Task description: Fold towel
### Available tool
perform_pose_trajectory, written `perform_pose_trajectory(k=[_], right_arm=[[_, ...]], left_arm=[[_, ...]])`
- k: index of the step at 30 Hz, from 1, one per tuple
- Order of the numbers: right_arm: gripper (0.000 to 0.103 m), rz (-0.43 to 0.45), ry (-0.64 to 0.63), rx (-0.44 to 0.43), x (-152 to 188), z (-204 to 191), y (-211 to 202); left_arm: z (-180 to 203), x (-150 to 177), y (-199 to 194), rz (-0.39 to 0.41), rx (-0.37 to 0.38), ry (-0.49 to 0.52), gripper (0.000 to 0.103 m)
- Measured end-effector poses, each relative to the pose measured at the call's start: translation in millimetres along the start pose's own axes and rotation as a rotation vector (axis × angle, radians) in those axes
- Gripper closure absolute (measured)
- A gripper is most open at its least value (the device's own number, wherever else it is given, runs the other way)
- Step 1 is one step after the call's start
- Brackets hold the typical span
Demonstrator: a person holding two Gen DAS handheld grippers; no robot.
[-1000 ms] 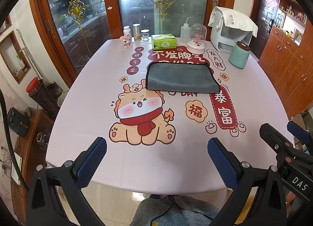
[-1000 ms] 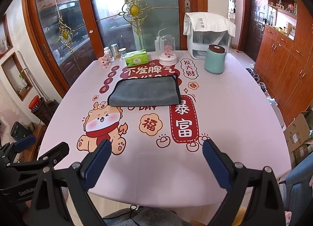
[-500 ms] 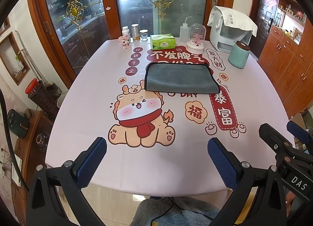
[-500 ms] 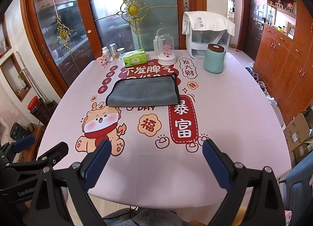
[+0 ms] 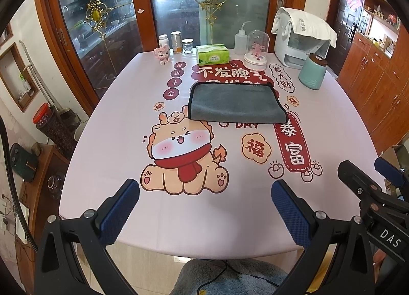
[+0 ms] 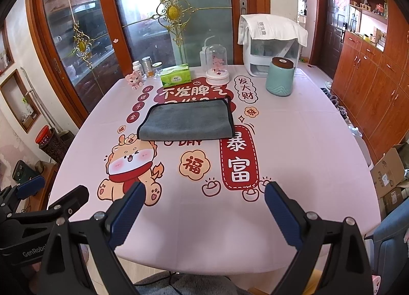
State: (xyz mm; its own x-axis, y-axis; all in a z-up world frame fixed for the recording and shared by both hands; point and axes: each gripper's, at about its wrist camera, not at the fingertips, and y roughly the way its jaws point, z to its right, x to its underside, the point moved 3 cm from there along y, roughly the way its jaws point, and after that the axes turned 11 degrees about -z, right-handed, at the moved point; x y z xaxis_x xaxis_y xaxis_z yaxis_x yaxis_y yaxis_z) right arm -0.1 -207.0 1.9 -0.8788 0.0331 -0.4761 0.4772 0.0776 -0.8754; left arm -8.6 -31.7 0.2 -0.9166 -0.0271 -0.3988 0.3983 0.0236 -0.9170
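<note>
A grey towel with a dark hem lies flat, folded into a rectangle, on the far middle of the pink printed tablecloth. It also shows in the right wrist view. My left gripper is open and empty, held over the table's near edge, well short of the towel. My right gripper is open and empty too, beside the left one over the near edge. The right gripper shows at the right edge of the left wrist view.
Along the table's far edge stand small jars, a pink figurine, a green tissue box, a squeeze bottle, a glass dome, a covered white appliance and a teal canister. A wooden cabinet stands to the right.
Both grippers have drawn back and risen slightly, so the table looks a little farther. The towel has not moved. Both grippers stay open.
</note>
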Motion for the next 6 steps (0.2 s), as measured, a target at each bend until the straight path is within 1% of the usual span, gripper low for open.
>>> perform_pose_trajectory(k=[6], right_arm=[[0.008, -0.002, 0.001, 0.000, -1.0, -0.1, 1.1]], left_arm=[[-0.2, -0.1, 0.1, -0.001, 0.000, 0.001, 0.000]])
